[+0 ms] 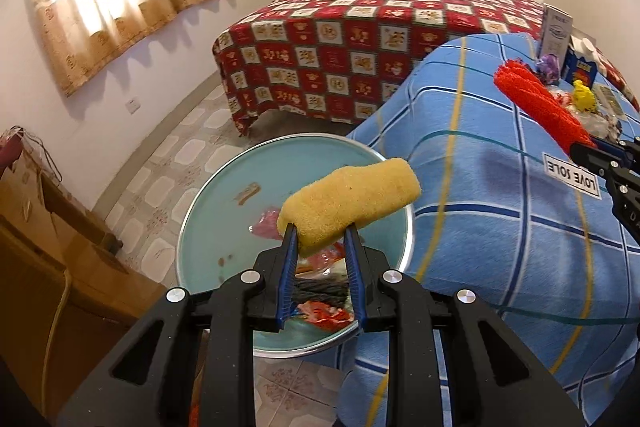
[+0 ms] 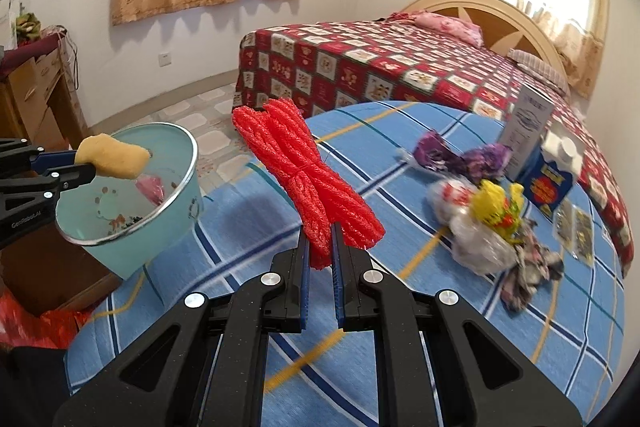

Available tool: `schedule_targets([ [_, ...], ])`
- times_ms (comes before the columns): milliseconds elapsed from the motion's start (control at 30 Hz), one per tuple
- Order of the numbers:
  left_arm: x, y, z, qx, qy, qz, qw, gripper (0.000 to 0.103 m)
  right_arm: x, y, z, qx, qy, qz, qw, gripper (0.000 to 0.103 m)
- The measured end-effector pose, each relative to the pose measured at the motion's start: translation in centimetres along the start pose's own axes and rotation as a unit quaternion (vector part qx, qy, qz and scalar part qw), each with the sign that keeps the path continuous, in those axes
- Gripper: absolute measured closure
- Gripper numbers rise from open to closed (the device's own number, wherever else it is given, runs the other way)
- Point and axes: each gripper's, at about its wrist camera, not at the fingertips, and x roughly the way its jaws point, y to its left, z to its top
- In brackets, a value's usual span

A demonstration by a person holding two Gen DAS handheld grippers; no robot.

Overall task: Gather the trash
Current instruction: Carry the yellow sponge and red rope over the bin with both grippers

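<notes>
My left gripper is shut on a yellow sponge and holds it over the light blue metal bucket, which has wrappers and scraps in its bottom. In the right wrist view the same sponge hangs above the bucket's rim. My right gripper is shut on the lower end of a red foam net bundle, held up above the blue checked tablecloth. That red bundle also shows at the right of the left wrist view.
A pile of crumpled wrappers, yellow, purple and clear plastic, lies on the table's right side with a blue carton and a white box. A bed with a red patterned cover stands behind; cardboard boxes are at left.
</notes>
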Motion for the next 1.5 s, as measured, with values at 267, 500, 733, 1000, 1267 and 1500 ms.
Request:
schedule_targets([
  [267, 0.2, 2.2, -0.8, -0.016, 0.005, 0.012, 0.9998, 0.080, 1.1, 1.8, 1.1, -0.018, 0.004, 0.012, 1.000, 0.093],
  [500, 0.5, 3.6, -1.2, -0.027, 0.010, 0.019, 0.9994, 0.080, 1.9, 3.6, 1.9, -0.035, 0.006, 0.023, 0.999, 0.093],
  [733, 0.8, 4.8, -1.6, -0.036, 0.015, 0.025, 0.9989, 0.080, 2.6, 5.2, 2.6, -0.053, 0.009, 0.033, 0.998, 0.093],
  [1000, 1.1, 6.1, -1.9, -0.047, 0.021, 0.036, 0.9981, 0.080, 2.9, 7.2, 2.9, -0.069, 0.010, 0.044, 0.997, 0.093],
  [1267, 1.5, 7.1, -2.3, -0.052, 0.027, 0.049, 0.9971, 0.080, 3.1, 8.4, 3.1, -0.082, 0.011, 0.052, 0.995, 0.093],
  [1500, 1.7, 7.6, -2.5, -0.057, 0.030, 0.052, 0.9965, 0.080, 3.2, 9.3, 3.1, -0.091, 0.010, 0.059, 0.994, 0.093],
])
